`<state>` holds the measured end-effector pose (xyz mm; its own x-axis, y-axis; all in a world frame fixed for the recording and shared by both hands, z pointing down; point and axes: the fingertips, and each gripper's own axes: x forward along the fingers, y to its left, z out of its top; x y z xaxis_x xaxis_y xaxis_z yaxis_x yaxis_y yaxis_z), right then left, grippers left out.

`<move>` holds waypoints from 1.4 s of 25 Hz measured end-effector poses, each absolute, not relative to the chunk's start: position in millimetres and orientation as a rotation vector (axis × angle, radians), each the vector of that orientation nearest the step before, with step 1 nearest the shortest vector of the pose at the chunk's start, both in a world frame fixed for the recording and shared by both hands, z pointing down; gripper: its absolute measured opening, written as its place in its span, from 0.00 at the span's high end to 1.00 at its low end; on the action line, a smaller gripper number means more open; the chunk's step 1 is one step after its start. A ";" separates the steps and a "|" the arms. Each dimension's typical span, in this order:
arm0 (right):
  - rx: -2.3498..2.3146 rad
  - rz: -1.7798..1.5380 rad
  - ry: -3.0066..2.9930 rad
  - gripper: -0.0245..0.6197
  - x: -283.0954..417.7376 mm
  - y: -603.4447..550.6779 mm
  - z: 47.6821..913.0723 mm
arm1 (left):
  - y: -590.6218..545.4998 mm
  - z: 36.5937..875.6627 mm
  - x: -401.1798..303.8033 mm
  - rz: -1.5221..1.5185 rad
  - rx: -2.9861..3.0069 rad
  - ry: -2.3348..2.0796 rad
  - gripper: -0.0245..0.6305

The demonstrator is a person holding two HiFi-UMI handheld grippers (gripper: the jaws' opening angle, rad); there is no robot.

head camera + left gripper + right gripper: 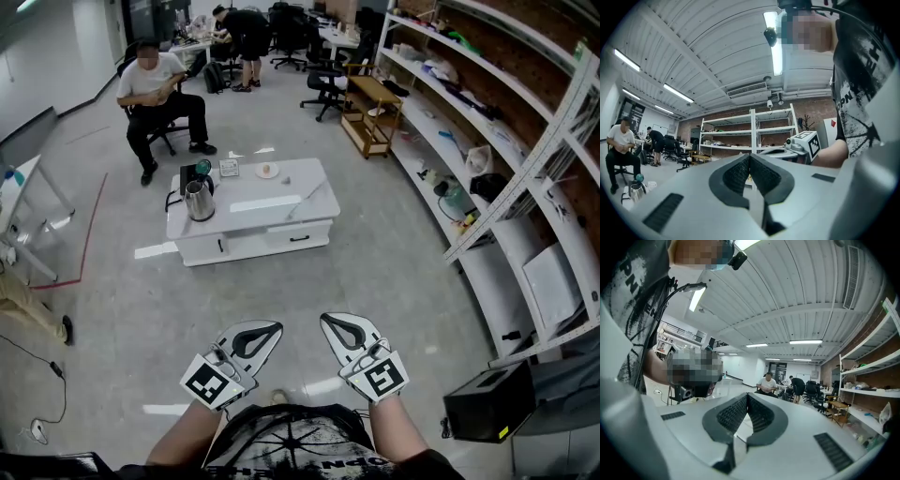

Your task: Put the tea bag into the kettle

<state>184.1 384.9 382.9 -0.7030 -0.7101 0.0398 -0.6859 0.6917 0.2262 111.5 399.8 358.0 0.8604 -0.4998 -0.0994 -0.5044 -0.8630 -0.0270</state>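
Far ahead stands a low white table (281, 202). A steel kettle (199, 200) with a black handle sits near its left end, and it also shows small in the left gripper view, kettle (634, 190). Behind it lie a small box (229, 168) and a white saucer (267, 171) with something pale on it. I cannot make out a tea bag at this distance. My left gripper (271, 328) (750, 157) and right gripper (332, 322) (747, 396) are held close to my body, well short of the table. Both are shut and empty, pads touching.
A person sits on a chair (155, 94) behind the table, and another stands further back by office chairs. Metal shelving (525, 178) runs along the right. A black box (490, 401) stands on the floor at my right. A wooden cart (373, 114) is at the back right.
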 end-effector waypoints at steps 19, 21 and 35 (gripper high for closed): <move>1.170 -0.193 -2.789 0.95 192.9 328.3 395.1 | 327.9 386.4 108.2 0.177 -3.052 0.848 0.95; 1.170 -0.178 -2.776 0.95 199.3 310.6 401.1 | 312.5 387.6 111.4 0.171 -3.048 0.862 0.95; 0.953 -0.239 -2.950 0.95 219.4 173.5 376.3 | 179.6 372.8 147.1 0.147 -2.975 1.029 0.95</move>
